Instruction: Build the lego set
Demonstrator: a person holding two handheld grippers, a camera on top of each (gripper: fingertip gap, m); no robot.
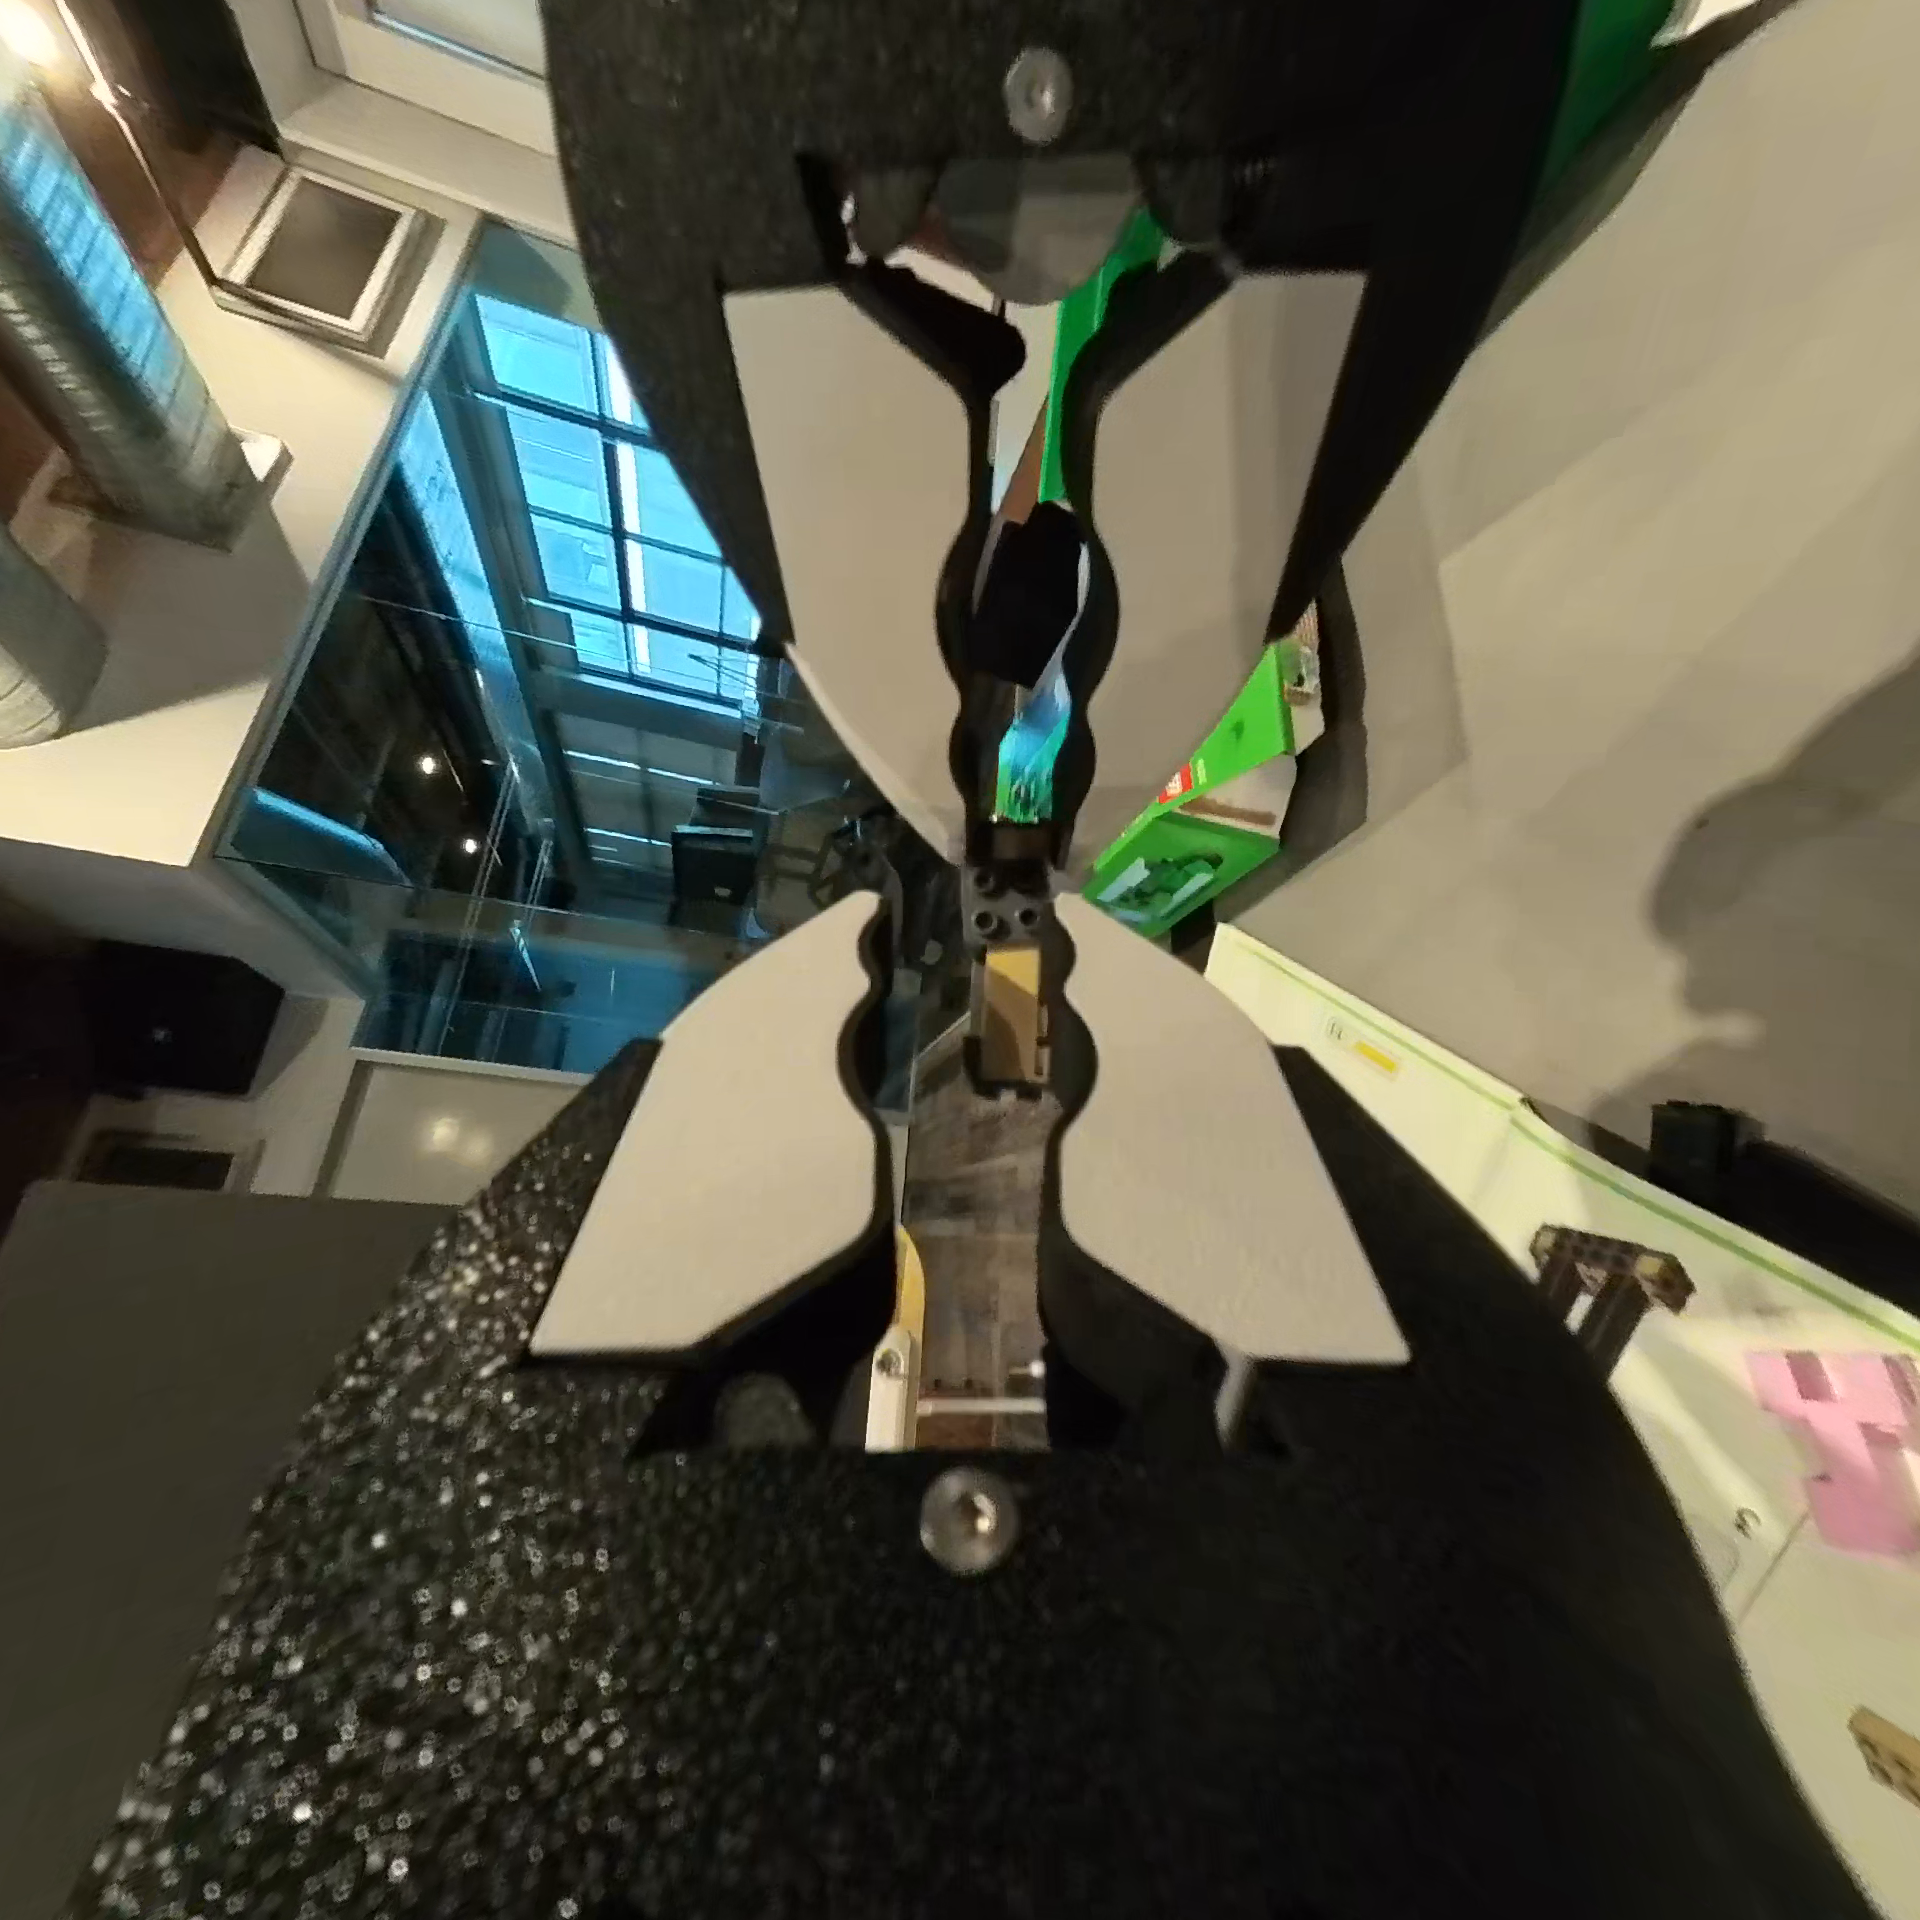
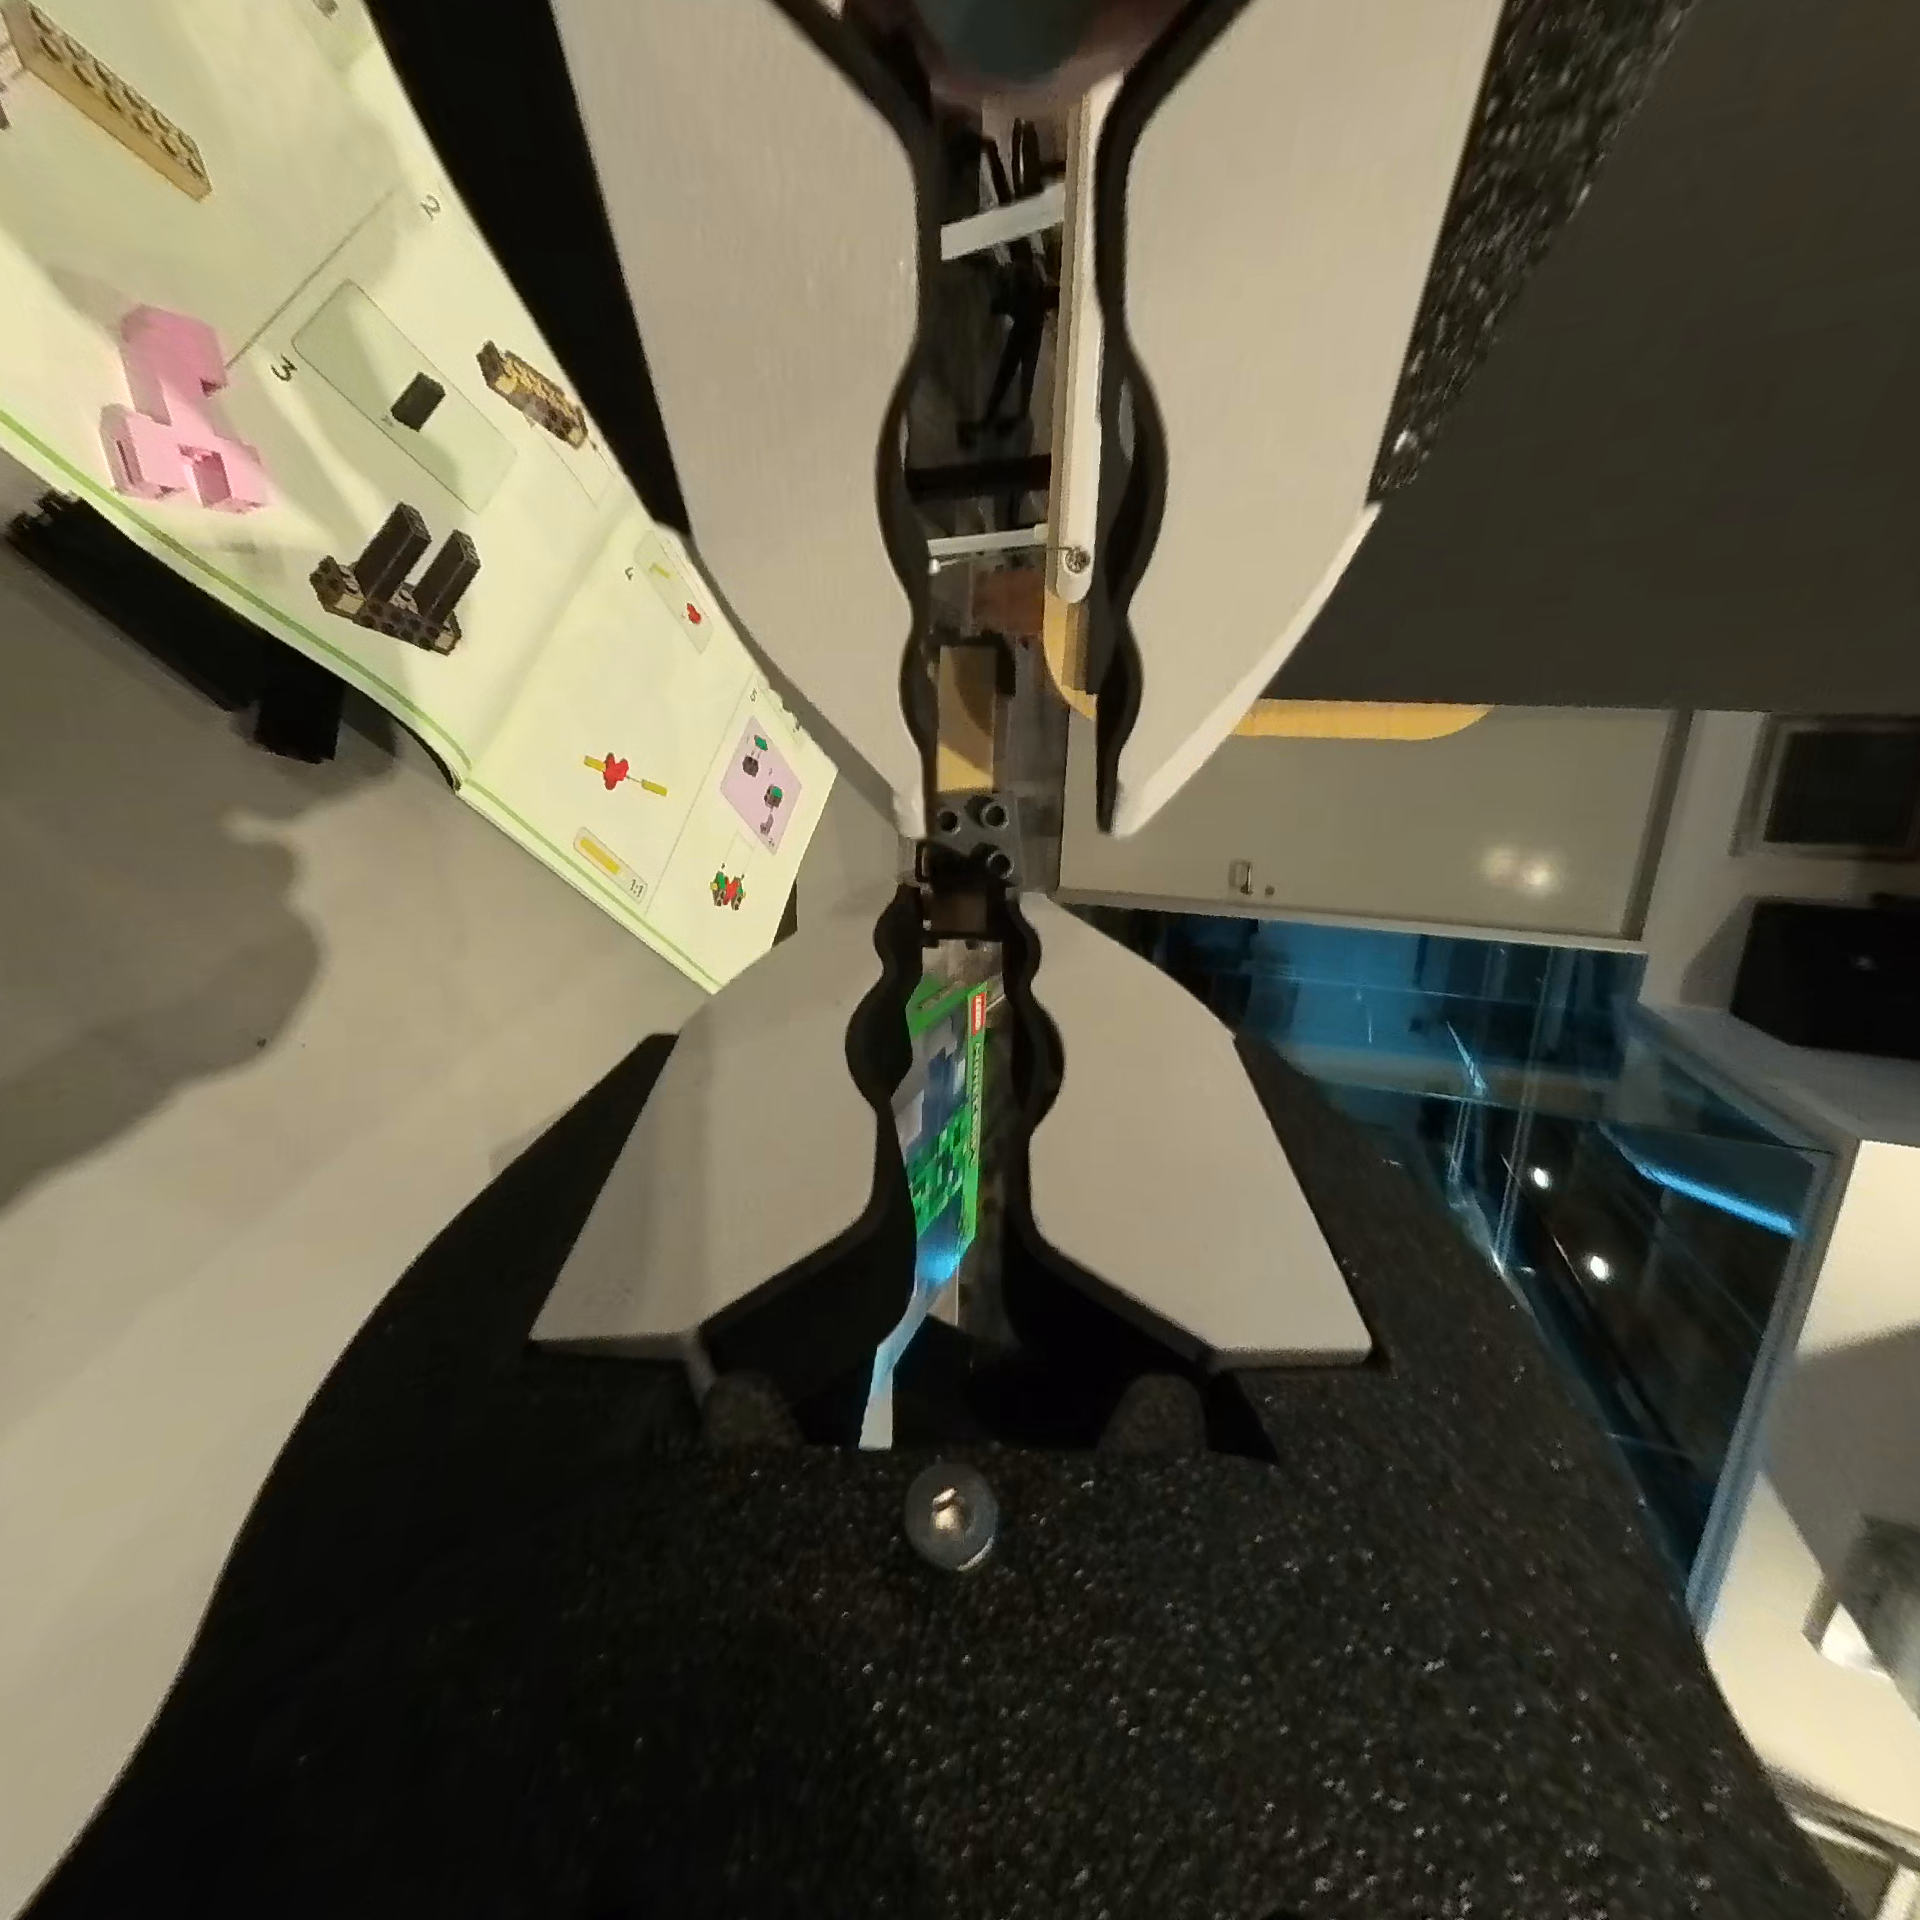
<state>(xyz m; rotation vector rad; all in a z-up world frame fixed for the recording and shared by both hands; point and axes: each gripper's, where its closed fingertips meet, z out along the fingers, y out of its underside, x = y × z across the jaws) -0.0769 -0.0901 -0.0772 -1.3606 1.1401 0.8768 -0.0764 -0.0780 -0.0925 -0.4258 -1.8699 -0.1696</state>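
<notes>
My two grippers meet tip to tip above a white table (image 2: 312,1091). The right gripper (image 2: 964,906) is shut on a small dark lego piece (image 2: 961,909). It also shows at the top of the left wrist view, with that piece (image 1: 1013,844) at its tips. A grey studded piece (image 1: 1003,906) is pressed against the dark one. The left gripper (image 1: 975,914) stands narrowly open around the grey piece (image 2: 971,821): one finger touches it, the other stands a small gap off. Something tan (image 1: 1013,1013) sits behind the grey piece, between the left fingers.
An open instruction booklet (image 2: 540,727) lies on the table. On it are a pink lego build (image 2: 177,416), a black-and-tan build (image 2: 400,582) and a long tan brick (image 2: 104,114). Black bricks (image 2: 177,644) lie beside it. A green lego box (image 1: 1174,862) stands behind. The tips of both grippers are at nearly the same place.
</notes>
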